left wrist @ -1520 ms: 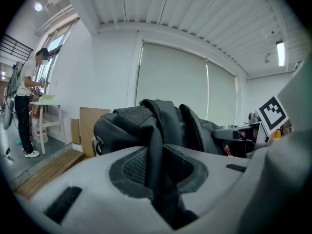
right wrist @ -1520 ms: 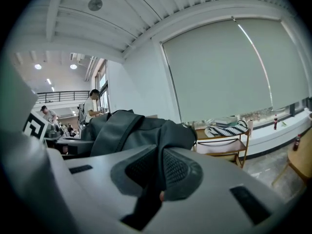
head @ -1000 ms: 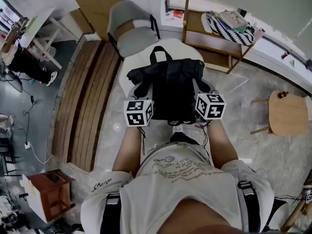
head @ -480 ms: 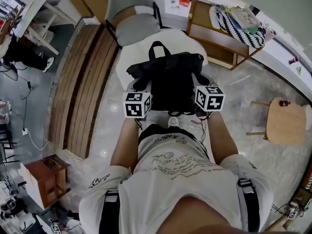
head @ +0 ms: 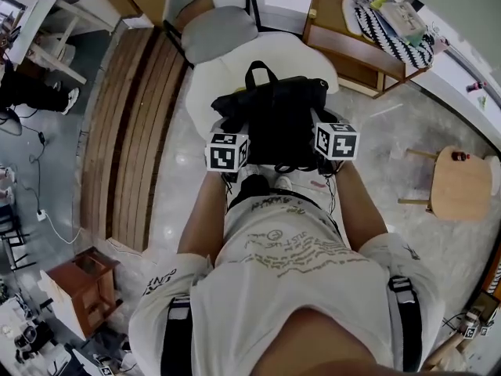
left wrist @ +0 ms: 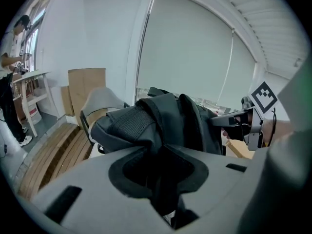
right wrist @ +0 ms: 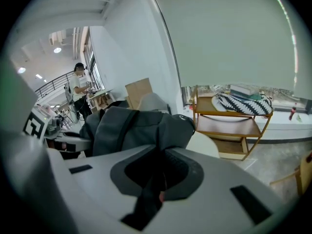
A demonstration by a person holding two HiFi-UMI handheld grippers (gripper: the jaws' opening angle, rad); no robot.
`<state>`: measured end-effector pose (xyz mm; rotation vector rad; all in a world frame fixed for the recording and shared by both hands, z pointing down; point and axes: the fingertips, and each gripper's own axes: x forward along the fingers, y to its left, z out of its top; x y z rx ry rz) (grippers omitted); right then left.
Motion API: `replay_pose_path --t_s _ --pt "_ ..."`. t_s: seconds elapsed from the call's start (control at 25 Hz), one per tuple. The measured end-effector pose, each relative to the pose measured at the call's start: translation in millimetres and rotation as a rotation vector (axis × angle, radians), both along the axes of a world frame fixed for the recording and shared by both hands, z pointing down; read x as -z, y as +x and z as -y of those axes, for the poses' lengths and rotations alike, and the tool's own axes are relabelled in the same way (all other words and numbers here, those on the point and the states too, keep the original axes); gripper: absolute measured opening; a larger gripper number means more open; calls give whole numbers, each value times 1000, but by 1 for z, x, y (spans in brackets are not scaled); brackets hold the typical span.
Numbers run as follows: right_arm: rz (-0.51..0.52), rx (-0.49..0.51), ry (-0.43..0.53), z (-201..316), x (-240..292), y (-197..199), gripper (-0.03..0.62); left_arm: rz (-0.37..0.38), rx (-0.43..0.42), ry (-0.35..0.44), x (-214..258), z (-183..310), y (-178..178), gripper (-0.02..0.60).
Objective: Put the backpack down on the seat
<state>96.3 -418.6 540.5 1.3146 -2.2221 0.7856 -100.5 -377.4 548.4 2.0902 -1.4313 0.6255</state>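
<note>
From the head view: holding the black backpack (head: 278, 120) between the left gripper (head: 233, 138) and the right gripper (head: 321, 128), one at each side, over the near half of the white seat (head: 215, 84); cannot tell whether touching it. From the left gripper view: clamped on a fold of the backpack's black cloth, its bulk just ahead of the jaws. From the right gripper view: nearly closed, pinching a black strap (right wrist: 146, 199) of the backpack, with a wooden shelf (right wrist: 229, 123) beyond at right.
</note>
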Motion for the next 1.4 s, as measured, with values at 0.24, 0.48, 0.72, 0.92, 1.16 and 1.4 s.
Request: replay_pose_path --t_s 0.24,0.48,0.72,0.92,1.16,1.4 --pt "-82 -3 -55 18 -39 -18 43 -1 -29 -80 -41 19 -20 86" --pt "-138 -16 -146 29 -87 -38 43 -10 -71 -181 -97 34 -42 86" --pt "-178 5 -220 36 -140 -48 41 -7 -102 -259 -151 46 -54 86" --pt "-206 22 -262 52 -192 -55 41 6 -127 -315 -201 64 -62 86" --pt "-219 -9 -308 71 -249 -56 41 21 -151 -369 -260 82 -65 87" --pt "-249 7 -340 85 -300 -71 40 58 -179 -389 -297 103 -84 87"
